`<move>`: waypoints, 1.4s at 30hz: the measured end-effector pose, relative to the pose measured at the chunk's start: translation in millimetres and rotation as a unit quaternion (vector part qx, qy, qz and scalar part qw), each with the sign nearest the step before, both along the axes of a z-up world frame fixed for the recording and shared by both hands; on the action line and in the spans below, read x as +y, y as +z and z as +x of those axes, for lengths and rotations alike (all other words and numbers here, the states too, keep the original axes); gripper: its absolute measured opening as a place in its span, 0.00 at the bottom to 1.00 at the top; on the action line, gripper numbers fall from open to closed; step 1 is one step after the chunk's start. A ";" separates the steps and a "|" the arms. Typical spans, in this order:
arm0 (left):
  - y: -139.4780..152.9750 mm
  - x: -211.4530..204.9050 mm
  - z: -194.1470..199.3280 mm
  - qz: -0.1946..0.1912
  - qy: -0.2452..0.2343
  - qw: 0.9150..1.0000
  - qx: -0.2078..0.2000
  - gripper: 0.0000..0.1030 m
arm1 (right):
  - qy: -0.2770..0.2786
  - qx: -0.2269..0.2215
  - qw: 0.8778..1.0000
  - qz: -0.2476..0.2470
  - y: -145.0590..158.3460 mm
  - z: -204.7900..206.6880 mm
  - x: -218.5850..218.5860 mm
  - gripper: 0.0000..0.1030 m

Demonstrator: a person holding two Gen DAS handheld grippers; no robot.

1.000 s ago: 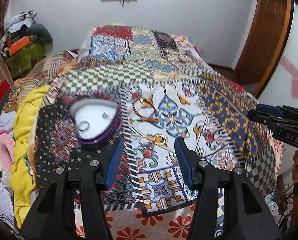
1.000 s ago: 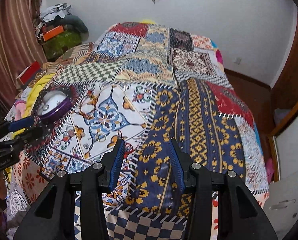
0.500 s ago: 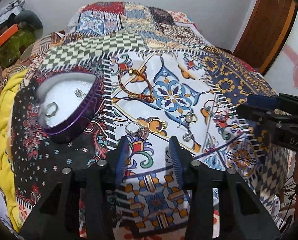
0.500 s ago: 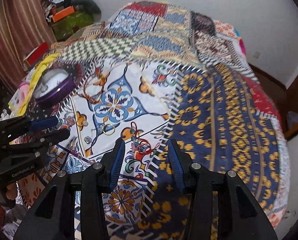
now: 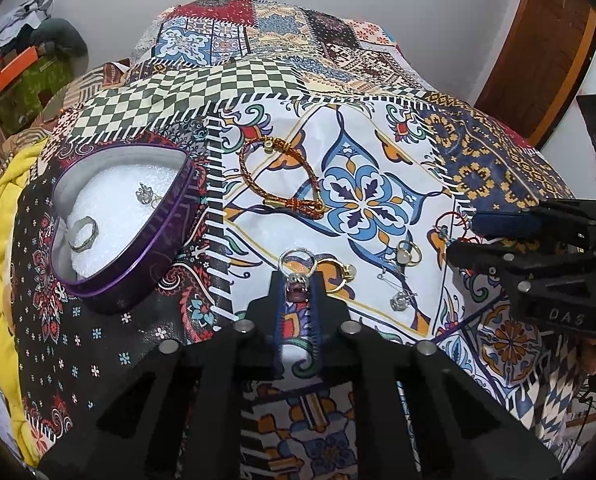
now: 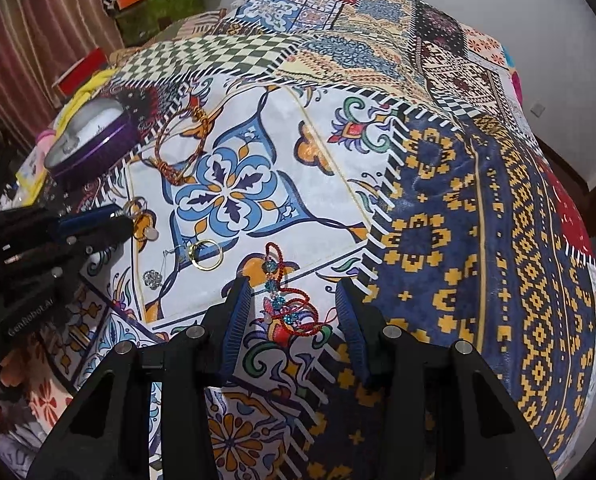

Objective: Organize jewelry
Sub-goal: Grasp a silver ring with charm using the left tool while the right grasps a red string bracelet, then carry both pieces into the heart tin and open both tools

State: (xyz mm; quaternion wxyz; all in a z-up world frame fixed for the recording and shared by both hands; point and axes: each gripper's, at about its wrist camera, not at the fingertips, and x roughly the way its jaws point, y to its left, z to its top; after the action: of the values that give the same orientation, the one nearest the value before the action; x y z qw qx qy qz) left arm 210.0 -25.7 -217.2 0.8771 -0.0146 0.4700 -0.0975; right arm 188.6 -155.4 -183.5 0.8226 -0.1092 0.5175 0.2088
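Sorting jewelry on a patchwork bedspread (image 5: 258, 80).
Heart-shaped purple tin (image 5: 126, 220), far left, holding a band ring (image 5: 82, 233); right gripper (image 6: 294, 320) spread over a red beaded bracelet (image 6: 286, 300); left gripper (image 5: 296, 280) pinching a silver ring (image 5: 297, 264), right of the tin.

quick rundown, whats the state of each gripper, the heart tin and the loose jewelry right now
left gripper: shut on silver ring
right gripper: open, straddling red beaded bracelet
heart tin: lid off, ring and small silver piece inside
braided bracelet: lying on bedspread
gold ring: lying on bedspread
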 end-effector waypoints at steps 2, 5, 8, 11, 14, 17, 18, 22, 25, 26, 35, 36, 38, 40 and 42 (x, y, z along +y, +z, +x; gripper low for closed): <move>0.2 0.4 0.5 -0.003 0.000 1.000 0.000 0.10 | 0.008 0.004 1.000 -0.004 -2.1 -0.8 3.1 0.28; 1.8 2.1 -1.3 -0.004 0.003 1.000 -0.001 0.10 | 0.018 0.013 1.000 0.001 -5.5 0.0 6.6 0.14; 5.9 4.9 -5.2 -0.013 0.002 1.000 -0.001 0.10 | 0.004 0.028 0.999 0.023 -4.4 3.6 2.5 0.08; 13.6 8.3 -12.0 -0.026 0.000 1.000 -0.008 0.10 | -0.007 0.026 0.999 0.033 2.8 4.4 -2.1 0.08; 25.7 11.9 -17.9 -0.028 0.004 0.999 -0.023 0.10 | -0.013 0.014 0.999 0.049 18.5 3.7 -5.2 0.08; 38.6 13.2 -21.8 -0.023 0.004 0.999 -0.040 0.10 | -0.015 -0.011 0.998 0.058 38.6 1.5 -5.0 0.08; 42.8 13.3 -23.1 -0.021 0.004 0.999 -0.046 0.10 | -0.014 -0.022 0.998 0.061 45.6 0.3 -3.8 0.08; 64.6 16.1 -29.9 -0.015 0.006 0.997 -0.077 0.10 | -0.012 -0.057 0.996 0.069 71.3 -4.3 0.3 0.08; 80.4 20.8 -33.1 -0.015 0.012 0.995 -0.097 0.10 | -0.010 -0.076 0.994 0.076 86.9 -4.7 3.8 0.08; 83.4 21.9 -33.1 -0.016 0.013 0.995 -0.102 0.10 | -0.009 -0.085 0.993 0.076 92.4 -5.2 6.1 0.08; 115.6 46.7 -39.5 -0.010 0.043 0.988 -0.148 0.10 | 0.017 -0.129 0.986 0.105 127.6 -10.8 29.2 0.08; 118.1 49.6 -39.7 -0.009 0.047 0.987 -0.152 0.10 | 0.022 -0.132 0.985 0.108 130.4 -11.6 33.4 0.08; 121.8 56.3 -40.3 -0.007 0.054 0.986 -0.159 0.10 | 0.028 -0.137 0.984 0.114 134.3 -12.3 40.2 0.08; 124.3 62.7 -40.4 -0.008 0.061 0.985 -0.163 0.10 | 0.033 -0.141 0.982 0.119 138.3 -13.6 46.0 0.08; 126.2 68.5 -40.1 -0.006 0.070 0.984 -0.166 0.10 | 0.042 -0.144 0.980 0.128 141.9 -12.9 54.7 0.08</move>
State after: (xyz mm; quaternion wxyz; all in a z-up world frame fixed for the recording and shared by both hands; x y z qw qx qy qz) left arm 169.9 42.8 -91.0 0.9476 -0.0361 0.3148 -0.0399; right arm 175.7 -100.7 -41.6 0.8860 -0.0533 0.3579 0.2898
